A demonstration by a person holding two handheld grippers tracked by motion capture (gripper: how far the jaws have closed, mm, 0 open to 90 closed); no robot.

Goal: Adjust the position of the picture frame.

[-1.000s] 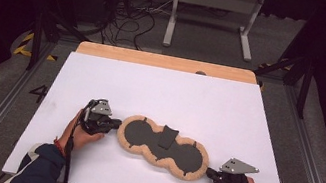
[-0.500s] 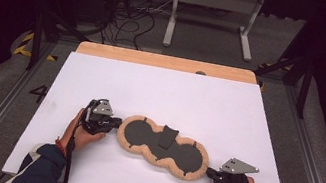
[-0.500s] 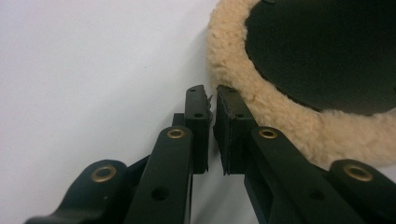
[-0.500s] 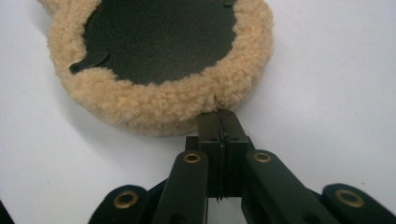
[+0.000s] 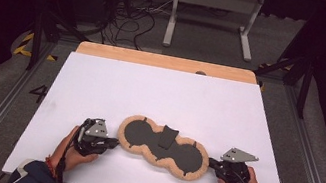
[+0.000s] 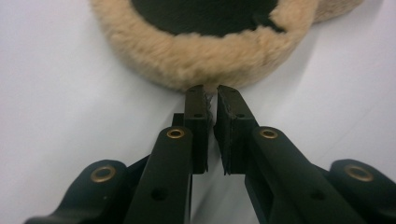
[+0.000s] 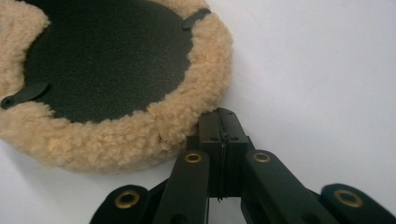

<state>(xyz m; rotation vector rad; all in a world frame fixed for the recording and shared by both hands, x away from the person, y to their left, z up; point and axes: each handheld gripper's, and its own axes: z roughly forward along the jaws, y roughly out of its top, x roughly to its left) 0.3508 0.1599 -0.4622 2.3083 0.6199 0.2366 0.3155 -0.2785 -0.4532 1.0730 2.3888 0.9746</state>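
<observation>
The sheepskin earmuff pair [image 5: 161, 147] lies flat near the front edge of the white table [image 5: 161, 91]. Since a second ago the left gripper [image 6: 208, 91] has slid slightly closer to its fleece rim, jaws a sliver apart on nothing. The right gripper [image 7: 219, 114] rests pressed together beside the other end, so a two-ended pinch looks imminent.

Left gripper [image 6: 211, 93] jaws nearly closed, thin gap, tips at fleece rim [image 6: 205, 63] on white table [image 6: 56, 116].
</observation>
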